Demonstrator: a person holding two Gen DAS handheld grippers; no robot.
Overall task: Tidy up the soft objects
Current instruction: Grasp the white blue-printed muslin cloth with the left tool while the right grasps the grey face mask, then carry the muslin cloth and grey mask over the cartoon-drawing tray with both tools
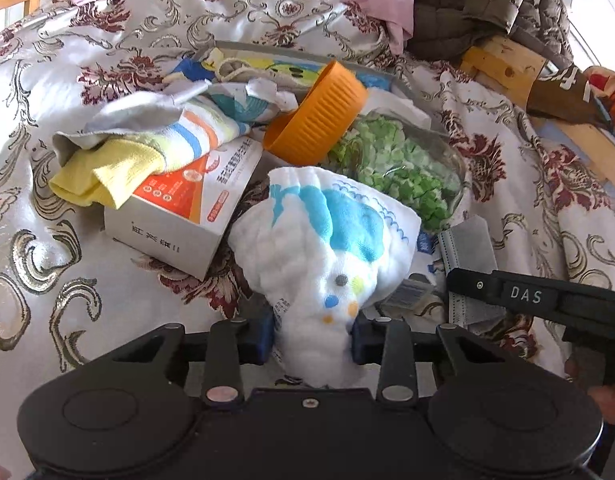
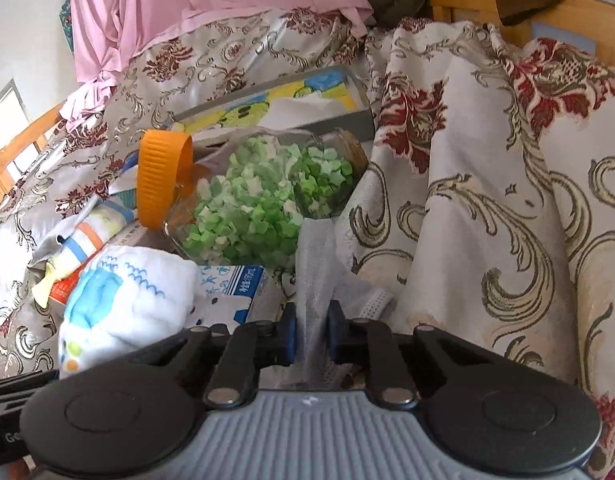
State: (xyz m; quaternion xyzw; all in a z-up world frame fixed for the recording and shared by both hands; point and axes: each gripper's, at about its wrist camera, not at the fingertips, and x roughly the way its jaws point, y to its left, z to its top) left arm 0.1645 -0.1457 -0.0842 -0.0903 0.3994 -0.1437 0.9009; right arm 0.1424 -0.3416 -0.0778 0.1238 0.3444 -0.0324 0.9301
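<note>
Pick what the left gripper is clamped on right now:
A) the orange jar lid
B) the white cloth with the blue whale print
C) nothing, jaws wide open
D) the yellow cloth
B. In the left wrist view the left gripper has its blue pads pressed into the bunched white cloth with the blue whale print; the yellow cloth lies apart on the box.

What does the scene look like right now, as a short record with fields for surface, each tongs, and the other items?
surface: floral bedspread
left tongs: shut on white cloth with blue print
right tongs: shut on grey face mask
jar: clear jar of green stars, lying on its side
lid: orange lid, tilted, leaning by the jar mouth
box: white and orange box, with yellow cloth and striped cloth draped on it
behind: pink fabric
</note>
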